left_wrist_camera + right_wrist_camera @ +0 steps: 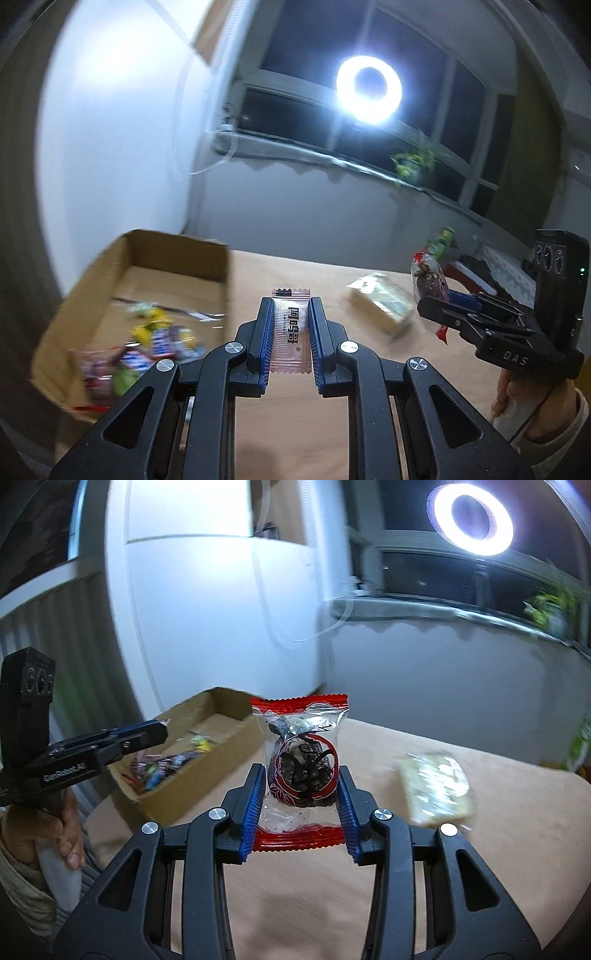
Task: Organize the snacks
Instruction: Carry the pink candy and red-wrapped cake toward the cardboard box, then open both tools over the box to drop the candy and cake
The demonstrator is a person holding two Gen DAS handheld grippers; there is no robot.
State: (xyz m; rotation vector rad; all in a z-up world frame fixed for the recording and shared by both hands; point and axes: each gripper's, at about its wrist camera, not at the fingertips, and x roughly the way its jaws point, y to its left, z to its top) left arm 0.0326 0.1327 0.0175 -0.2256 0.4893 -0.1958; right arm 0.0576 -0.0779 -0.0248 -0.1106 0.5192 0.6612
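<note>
- Left hand-held gripper (291, 306): black frame with ribbed blue pads, clenched on a slim pink wrapper (291, 328), a translucent sachet with zigzag ends and dark characters printed along its length, too stylised to read. It is held above the tabletop (314, 424), just right of the cardboard box (177, 254).
- Right hand-held gripper (302, 775): same build, grasping a clear packet (301, 760) by its sides. The packet has red crimped bands at top and bottom, a red circular emblem with black brush script, and a dark lumpy snack inside. It is held upright over the tabletop.
- Readable writing: "DAS" on the body of the right hand-held gripper as seen in the left wrist view (515, 357); "GenRobot.AI" on the body of the left hand-held gripper as seen in the right wrist view (64, 773).
- Cardboard box: open-topped, plain brown corrugated walls. The left wrist view shows its floor with a blurred heap of mixed wrappers (147, 347) in yellow, blue, red and green; the right wrist view shows the box (207, 771) from the side, with only part of its contents.
- Pale yellowish-green pack (380, 302): rectangular, glossy film, lying on the tabletop between the two grippers' positions; blurred in both views.
- Tabletop: smooth, light wood tone.
- Ring lamp (368, 89): a bright circular light before a dark window; a potted plant (413, 162) stands on the sill.
</note>
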